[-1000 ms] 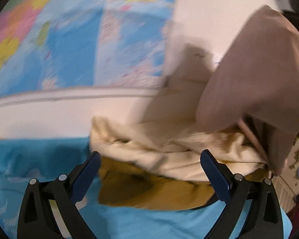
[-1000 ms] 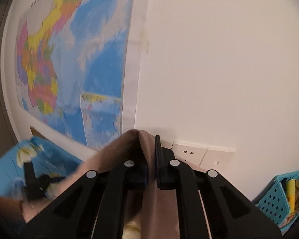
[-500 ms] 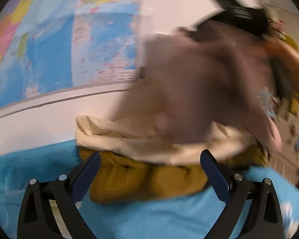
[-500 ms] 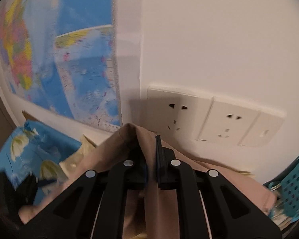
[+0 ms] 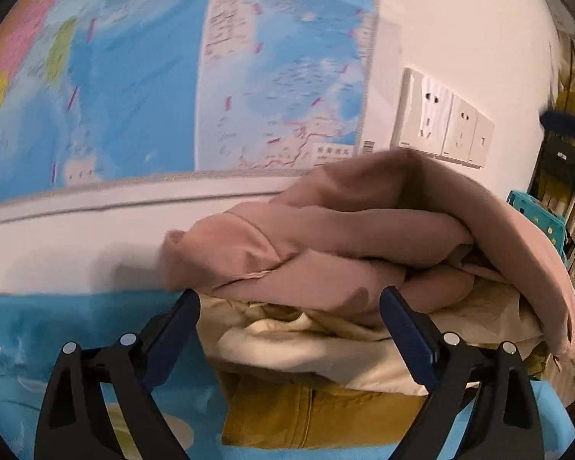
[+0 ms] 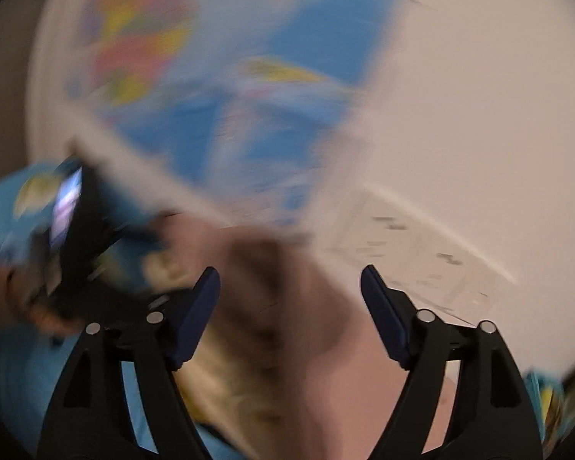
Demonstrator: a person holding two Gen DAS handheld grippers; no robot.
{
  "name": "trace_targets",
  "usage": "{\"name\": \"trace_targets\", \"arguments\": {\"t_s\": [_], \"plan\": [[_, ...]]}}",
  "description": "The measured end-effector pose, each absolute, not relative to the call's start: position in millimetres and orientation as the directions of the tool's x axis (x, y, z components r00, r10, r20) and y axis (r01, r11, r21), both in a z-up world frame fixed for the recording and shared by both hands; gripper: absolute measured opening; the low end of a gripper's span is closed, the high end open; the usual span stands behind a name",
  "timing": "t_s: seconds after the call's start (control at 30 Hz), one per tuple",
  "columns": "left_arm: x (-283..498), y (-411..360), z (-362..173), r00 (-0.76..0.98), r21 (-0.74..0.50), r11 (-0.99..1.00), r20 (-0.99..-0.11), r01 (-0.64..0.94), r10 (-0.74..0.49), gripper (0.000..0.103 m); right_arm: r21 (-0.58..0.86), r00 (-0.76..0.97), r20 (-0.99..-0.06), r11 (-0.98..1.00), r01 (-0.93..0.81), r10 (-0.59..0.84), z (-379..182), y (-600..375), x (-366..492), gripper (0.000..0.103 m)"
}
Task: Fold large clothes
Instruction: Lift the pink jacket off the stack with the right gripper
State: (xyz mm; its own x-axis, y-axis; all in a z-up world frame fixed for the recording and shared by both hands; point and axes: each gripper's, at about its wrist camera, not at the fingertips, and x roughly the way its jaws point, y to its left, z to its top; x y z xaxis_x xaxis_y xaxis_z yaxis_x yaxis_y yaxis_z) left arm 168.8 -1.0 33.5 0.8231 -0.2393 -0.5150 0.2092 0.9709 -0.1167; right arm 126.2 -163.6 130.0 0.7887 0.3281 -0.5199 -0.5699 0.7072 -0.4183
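Note:
A pinkish-brown garment (image 5: 364,237) lies crumpled on top of a pile against the wall, over a cream garment (image 5: 310,349) and a mustard-yellow one (image 5: 326,410). My left gripper (image 5: 289,329) is open and empty, its fingers just in front of the pile. My right gripper (image 6: 289,314) is open above the same pinkish-brown garment (image 6: 303,326); this view is heavily blurred. The left gripper and the hand holding it (image 6: 57,253) show at the left of the right wrist view.
The pile lies on a blue floral sheet (image 5: 57,337). A world map (image 5: 172,76) hangs on the white wall, with wall sockets (image 5: 444,122) to its right. A teal basket (image 5: 536,222) and shelves stand at the far right.
My right gripper has opened and let go of the pinkish-brown garment, which has dropped onto the pile. The left gripper stayed open and came closer to the pile.

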Motion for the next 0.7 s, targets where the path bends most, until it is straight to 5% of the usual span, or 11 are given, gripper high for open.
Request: {"name": "trace_targets", "arguments": {"t_s": [0.17, 0.4, 0.47, 0.7], "plan": [[161.9, -0.8, 27.6, 0.827, -0.071, 0.978, -0.524, 0.196, -0.204, 0.092, -0.42, 0.731, -0.635, 0.681, -0.6, 0.251, 84.6, -134.3, 181.9, 0.052], [162.2, 10.3, 21.0, 0.817, -0.1, 0.975, -0.532, 0.199, -0.221, 0.092, -0.431, 0.691, -0.706, 0.681, -0.592, 0.155, 51.4, -124.8, 243.3, 0.056], [160.7, 9.3, 18.5, 0.815, -0.102, 0.973, -0.534, 0.205, -0.227, 0.092, -0.398, 0.661, -0.732, 0.683, -0.613, 0.167, 51.4, -125.6, 241.2, 0.018], [155.2, 6.4, 19.9, 0.8, -0.153, 0.95, -0.513, 0.274, -0.313, 0.093, -0.338, 0.787, -0.52, 0.765, -0.548, 0.333, 181.5, -170.0, 169.1, 0.012]]}}
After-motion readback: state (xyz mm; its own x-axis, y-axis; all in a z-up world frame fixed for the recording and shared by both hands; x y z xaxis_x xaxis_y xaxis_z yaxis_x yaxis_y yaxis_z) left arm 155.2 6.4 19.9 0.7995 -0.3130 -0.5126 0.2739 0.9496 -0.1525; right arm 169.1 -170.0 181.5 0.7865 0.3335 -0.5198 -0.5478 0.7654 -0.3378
